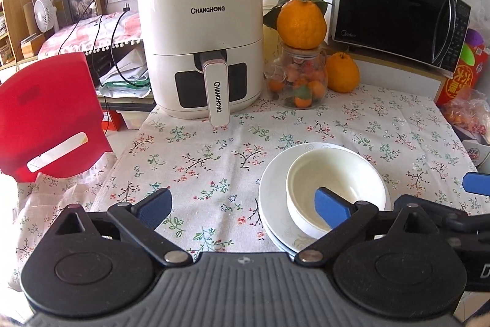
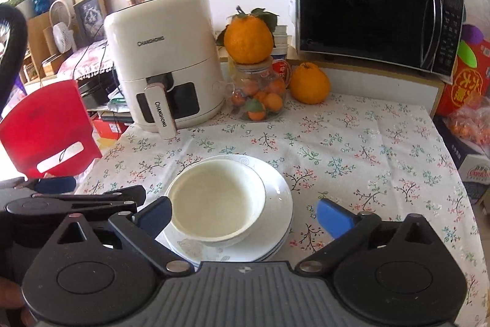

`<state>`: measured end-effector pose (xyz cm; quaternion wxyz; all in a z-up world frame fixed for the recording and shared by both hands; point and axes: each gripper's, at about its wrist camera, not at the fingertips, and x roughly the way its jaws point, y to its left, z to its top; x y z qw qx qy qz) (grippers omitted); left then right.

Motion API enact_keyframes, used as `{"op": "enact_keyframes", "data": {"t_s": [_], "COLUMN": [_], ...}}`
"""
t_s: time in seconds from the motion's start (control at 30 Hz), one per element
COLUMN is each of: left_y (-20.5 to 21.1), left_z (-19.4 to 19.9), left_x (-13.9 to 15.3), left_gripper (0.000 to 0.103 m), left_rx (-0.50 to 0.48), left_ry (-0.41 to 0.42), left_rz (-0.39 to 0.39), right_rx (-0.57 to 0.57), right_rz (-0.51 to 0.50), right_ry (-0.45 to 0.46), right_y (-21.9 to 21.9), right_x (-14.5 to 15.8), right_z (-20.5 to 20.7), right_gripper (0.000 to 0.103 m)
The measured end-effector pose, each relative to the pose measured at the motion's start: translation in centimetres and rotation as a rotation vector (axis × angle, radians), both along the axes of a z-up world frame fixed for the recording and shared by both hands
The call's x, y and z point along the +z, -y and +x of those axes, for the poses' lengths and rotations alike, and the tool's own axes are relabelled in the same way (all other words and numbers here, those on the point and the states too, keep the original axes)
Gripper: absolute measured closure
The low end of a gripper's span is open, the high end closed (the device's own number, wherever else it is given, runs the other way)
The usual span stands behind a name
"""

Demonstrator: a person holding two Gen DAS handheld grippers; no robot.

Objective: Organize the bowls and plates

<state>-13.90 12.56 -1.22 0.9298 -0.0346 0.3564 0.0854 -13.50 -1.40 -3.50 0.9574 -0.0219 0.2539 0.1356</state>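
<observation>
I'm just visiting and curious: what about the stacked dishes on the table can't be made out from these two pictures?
- How many plates are stacked: both views show only overlapping rims, and the bowl covers their middles.
- The stack's near edge: hidden behind the right tool body in the right view, and behind the left tool in the left view.
- The plates' printed pattern: mostly covered, too faint.

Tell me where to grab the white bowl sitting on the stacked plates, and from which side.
Grip the bowl by its rim, one finger inside and one outside the wall. It sits upright on the plates, so the near right edge is exposed. Coming in from there with the open right claw looks easiest.
</observation>
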Motion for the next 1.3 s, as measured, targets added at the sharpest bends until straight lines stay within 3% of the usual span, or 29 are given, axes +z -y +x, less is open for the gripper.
{"op": "enact_keyframes", "data": {"t_s": [0.2,0.47,0.63,1.3], "left_y": [0.1,0.9,1.9,2.0], "left_z": [-2.3,-4.4,-4.9,-4.6], "left_x": [1.0,1.4,1.5,0.5], "left_gripper": [0.001,0.0,0.0,0.0], "left_rx": [-0.018,-0.037,-0.056,-0.057], "left_ry": [-0.016,-0.031,-0.035,-0.083], "left_rz": [-0.022,-0.032,0.016,0.056], "right_rx": [0.09,0.03,0.002,-0.038], "right_rz": [-0.069,0.004,-0.041,-0.044], "right_ry": [-0.025,-0.023,-0.021,-0.028], "right_y": [-0.1,1.9,1.9,1.6], "right_x": [-0.3,-0.4,-1.2,-1.7], "right_z": [-2.3,-4.9,-5.1,-5.0], "right_gripper": [0.005,0.005,0.005,0.005]}}
